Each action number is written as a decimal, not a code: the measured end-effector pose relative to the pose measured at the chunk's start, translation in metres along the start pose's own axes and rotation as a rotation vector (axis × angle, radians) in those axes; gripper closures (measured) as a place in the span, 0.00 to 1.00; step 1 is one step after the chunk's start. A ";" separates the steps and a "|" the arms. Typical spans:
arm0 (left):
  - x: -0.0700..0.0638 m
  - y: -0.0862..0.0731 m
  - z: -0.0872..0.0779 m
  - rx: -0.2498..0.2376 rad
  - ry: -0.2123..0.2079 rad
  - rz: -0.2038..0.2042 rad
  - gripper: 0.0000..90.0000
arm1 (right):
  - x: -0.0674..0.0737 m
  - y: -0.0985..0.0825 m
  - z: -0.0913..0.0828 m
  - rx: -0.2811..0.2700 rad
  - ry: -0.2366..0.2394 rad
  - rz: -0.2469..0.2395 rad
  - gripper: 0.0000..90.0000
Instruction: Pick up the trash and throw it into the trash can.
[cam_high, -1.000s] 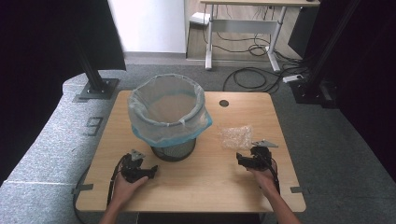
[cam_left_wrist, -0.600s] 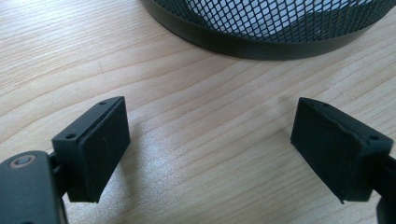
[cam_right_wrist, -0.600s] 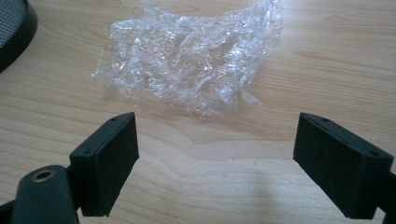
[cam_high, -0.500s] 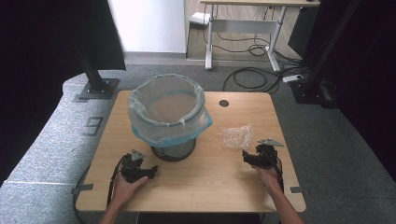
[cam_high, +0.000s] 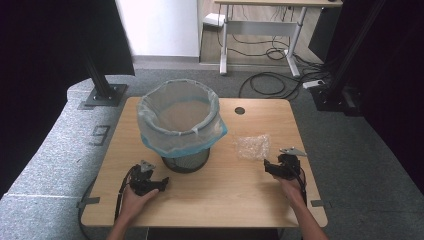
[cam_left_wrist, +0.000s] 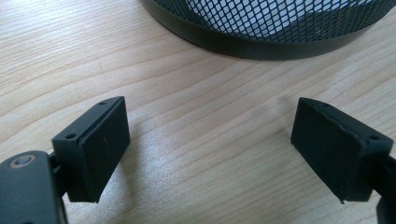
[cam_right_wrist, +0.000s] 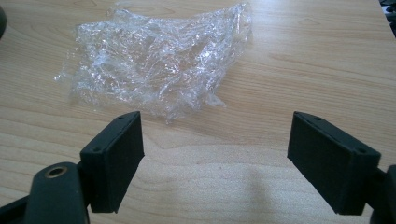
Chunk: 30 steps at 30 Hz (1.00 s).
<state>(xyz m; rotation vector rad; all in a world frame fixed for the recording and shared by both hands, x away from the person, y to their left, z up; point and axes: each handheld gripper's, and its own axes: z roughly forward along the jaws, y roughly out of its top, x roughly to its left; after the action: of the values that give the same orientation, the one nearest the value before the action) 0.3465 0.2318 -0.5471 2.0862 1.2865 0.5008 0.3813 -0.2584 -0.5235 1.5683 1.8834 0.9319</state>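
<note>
The crumpled plastic wrap lies just beyond the right gripper, slightly left of its wide, empty fingers, which have just been closing a little; the left gripper also gapes wide.

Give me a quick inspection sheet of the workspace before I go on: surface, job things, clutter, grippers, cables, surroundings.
Surface: wooden table, with a dark round grommet near the far edge.
Job's things: crumpled clear wrap lies flat on the table, just ahead of the right hand-held gripper; mesh bin with a blue liner stands upright at centre left.
Clutter: nothing seen.
Grippers: right jaws wide apart, just been closing a little, nothing between them, apart from the wrap; left hand-held gripper open, empty, aimed at the bin's base.
Cables: loops on the floor beyond the table.
Surroundings: grey carpet, a desk behind, dark stands at both sides.
</note>
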 end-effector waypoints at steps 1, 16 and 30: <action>0.000 0.000 0.000 0.000 0.000 0.000 0.13 | 0.000 0.000 0.000 0.000 0.002 -0.004 0.21; 0.000 0.000 0.000 -0.001 0.001 -0.001 0.13 | 0.010 0.007 0.007 -0.047 0.024 -0.025 0.26; 0.000 0.000 0.000 -0.001 0.001 -0.001 0.13 | 0.011 0.010 0.021 -0.034 0.037 -0.052 0.29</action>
<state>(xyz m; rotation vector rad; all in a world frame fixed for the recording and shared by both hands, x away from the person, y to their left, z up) 0.3467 0.2315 -0.5472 2.0843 1.2878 0.5015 0.4015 -0.2432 -0.5284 1.4848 1.9151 0.9713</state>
